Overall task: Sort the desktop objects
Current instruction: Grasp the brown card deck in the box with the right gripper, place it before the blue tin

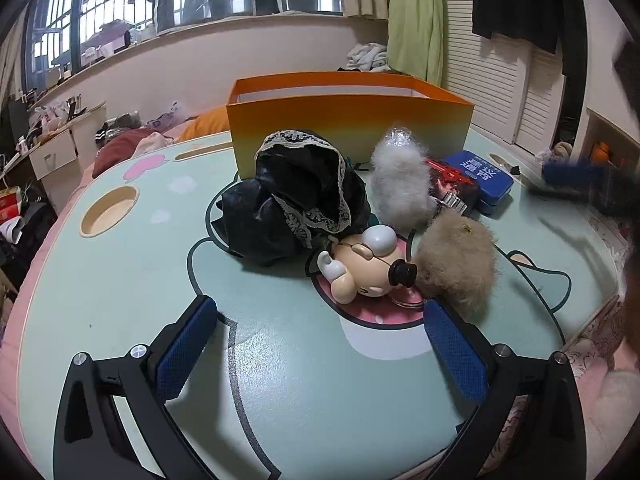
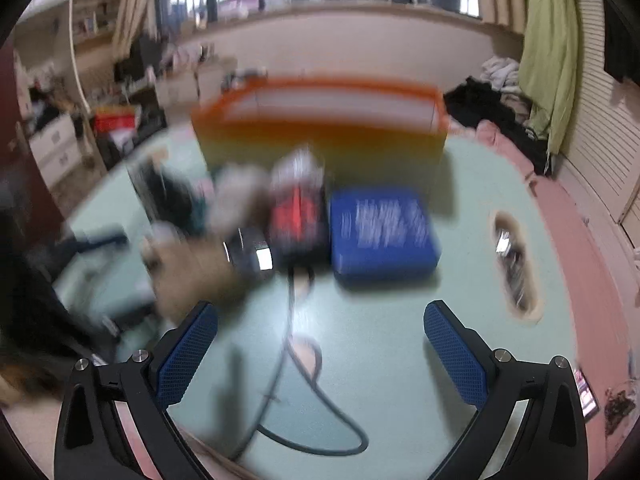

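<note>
Left gripper [image 1: 320, 344]: nearest the lens, jaws spread wide, blue pads clear of everything, only the pale green table [image 1: 120, 280] between them.
Doll figure [image 1: 364, 268]: lying on its side just beyond the fingertips, on the table's pink printed patch.
Tan fur puff [image 1: 456, 264]: touching the doll's right.
White fur puff [image 1: 400, 184]: behind it.
Black lace-trimmed cloth [image 1: 296, 200]: heaped left of the doll.
Blue tin [image 1: 480, 176]: white characters on the lid, too small to read.
Red-and-black pack [image 1: 452, 182]: beside the tin.
Orange box [image 1: 348, 120]: open-topped, at the rear.
Right gripper [image 2: 320, 344]: jaws wide apart, empty; view blurred, tin lettering unreadable.
</note>
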{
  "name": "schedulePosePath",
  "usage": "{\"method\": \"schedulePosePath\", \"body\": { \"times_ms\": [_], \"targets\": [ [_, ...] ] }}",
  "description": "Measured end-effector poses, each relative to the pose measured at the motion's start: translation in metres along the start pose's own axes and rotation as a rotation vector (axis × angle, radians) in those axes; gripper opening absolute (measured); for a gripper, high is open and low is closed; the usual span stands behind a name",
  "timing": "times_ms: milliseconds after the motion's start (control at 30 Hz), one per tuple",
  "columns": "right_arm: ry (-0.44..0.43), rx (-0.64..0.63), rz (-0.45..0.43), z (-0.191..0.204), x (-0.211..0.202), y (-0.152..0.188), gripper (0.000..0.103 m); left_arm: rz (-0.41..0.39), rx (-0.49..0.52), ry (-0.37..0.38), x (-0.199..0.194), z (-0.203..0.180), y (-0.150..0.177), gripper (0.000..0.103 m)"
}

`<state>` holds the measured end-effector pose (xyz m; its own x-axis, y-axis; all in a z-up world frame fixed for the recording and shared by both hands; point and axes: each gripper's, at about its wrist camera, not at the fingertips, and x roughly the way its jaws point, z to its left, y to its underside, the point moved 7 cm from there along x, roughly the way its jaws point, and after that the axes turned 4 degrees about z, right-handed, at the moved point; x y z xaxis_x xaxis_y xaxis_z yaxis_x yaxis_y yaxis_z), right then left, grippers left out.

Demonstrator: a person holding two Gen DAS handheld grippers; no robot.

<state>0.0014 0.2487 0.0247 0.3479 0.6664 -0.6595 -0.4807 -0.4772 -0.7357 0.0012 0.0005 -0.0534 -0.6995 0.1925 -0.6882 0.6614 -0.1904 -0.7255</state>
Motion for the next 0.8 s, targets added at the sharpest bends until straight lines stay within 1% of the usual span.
{"method": "schedulePosePath", "body": {
  "times_ms": [33, 67, 100, 167, 233, 300, 367, 400, 500, 667, 800],
  "targets": [
    [0.002, 0.017, -0.032, -0.002, -0.007, -0.016, 0.103, 0.000, 0.002, 0.002, 0.000, -0.001, 0.000, 0.103],
    [0.002, 0.040, -0.045, -0.002, -0.011, -0.039, 0.103, 0.000, 0.002, 0.002, 0.000, -0.001, 0.000, 0.103],
    [0.000, 0.054, -0.038, -0.002, -0.010, -0.051, 0.103, 0.000, 0.003, 0.003, 0.000, -0.001, 0.000, 0.103],
    [-0.002, 0.096, 0.009, 0.001, 0.007, -0.089, 0.103, -0.002, 0.004, 0.005, 0.000, -0.001, 0.000, 0.103],
    [0.013, 0.101, 0.058, 0.008, 0.031, -0.115, 0.103, -0.003, 0.005, 0.007, 0.000, 0.000, 0.000, 0.103],
    [0.015, 0.097, 0.113, 0.015, 0.054, -0.130, 0.103, -0.005, 0.007, 0.010, 0.000, 0.000, 0.000, 0.103],
    [-0.002, 0.128, 0.161, 0.019, 0.078, -0.137, 0.103, -0.007, 0.007, 0.011, 0.000, 0.000, 0.000, 0.103],
    [0.007, 0.136, 0.185, 0.018, 0.088, -0.138, 0.103, -0.008, 0.007, 0.012, 0.000, -0.001, 0.000, 0.103],
    [0.073, 0.113, 0.245, 0.018, 0.116, -0.131, 0.103, -0.011, 0.007, 0.012, 0.000, -0.001, 0.000, 0.103],
    [0.093, 0.132, 0.263, 0.012, 0.130, -0.119, 0.103, -0.014, 0.008, 0.013, -0.001, -0.002, 0.000, 0.103],
    [0.104, 0.118, 0.265, 0.013, 0.134, -0.119, 0.103, -0.013, 0.008, 0.011, -0.001, -0.003, 0.000, 0.103]
  ]
}}
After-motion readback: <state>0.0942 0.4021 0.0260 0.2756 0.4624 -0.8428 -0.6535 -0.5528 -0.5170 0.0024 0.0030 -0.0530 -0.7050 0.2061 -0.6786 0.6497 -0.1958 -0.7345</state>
